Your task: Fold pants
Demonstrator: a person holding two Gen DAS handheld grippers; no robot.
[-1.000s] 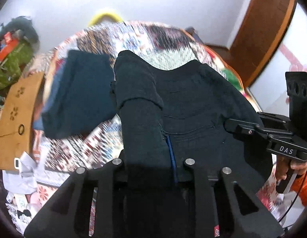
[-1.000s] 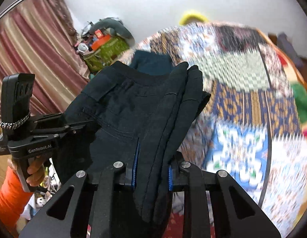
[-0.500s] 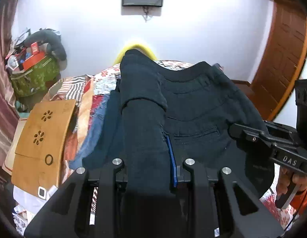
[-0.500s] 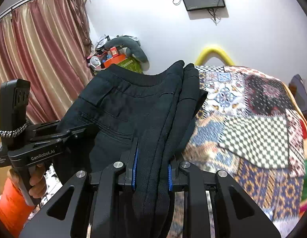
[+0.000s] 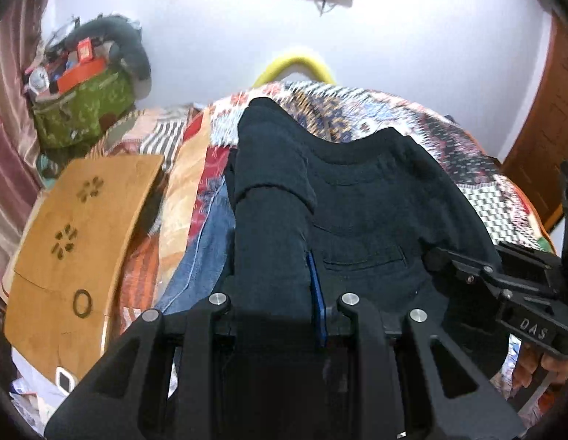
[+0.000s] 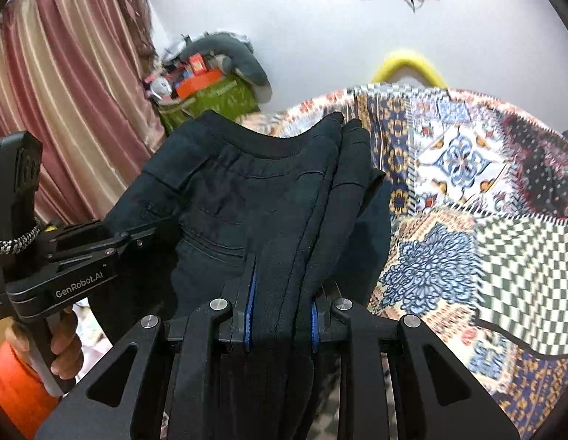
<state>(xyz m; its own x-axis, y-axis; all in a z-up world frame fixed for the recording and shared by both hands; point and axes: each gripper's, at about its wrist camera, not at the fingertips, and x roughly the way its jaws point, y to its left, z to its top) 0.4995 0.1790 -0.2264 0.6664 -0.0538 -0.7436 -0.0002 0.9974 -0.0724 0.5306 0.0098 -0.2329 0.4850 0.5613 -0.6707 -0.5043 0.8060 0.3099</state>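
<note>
The black pants [image 5: 364,227] hang folded between my two grippers, held up above the patchwork bed. My left gripper [image 5: 272,293] is shut on one bunched end of the pants, which drapes over its fingers. My right gripper [image 6: 280,293] is shut on the other end, its blue pads pressing a thick fold of the black pants [image 6: 254,198]. The waistband and a back pocket face the cameras. Each gripper shows in the other's view: the right one [image 5: 504,286] at the right, the left one [image 6: 74,260] at the left.
The patchwork bedspread [image 6: 467,190] lies beneath. Folded blue jeans [image 5: 206,242] lie on the bed under the pants. A wooden board [image 5: 74,234] sits at the bed's left. A green bag with clutter [image 5: 82,106], a curtain [image 6: 63,91] and a yellow hoop [image 5: 295,66] stand behind.
Both grippers tilted up and then back down with the pants still held; the bed shows again under the pants after the wall and screen filled the view half a second ago.
</note>
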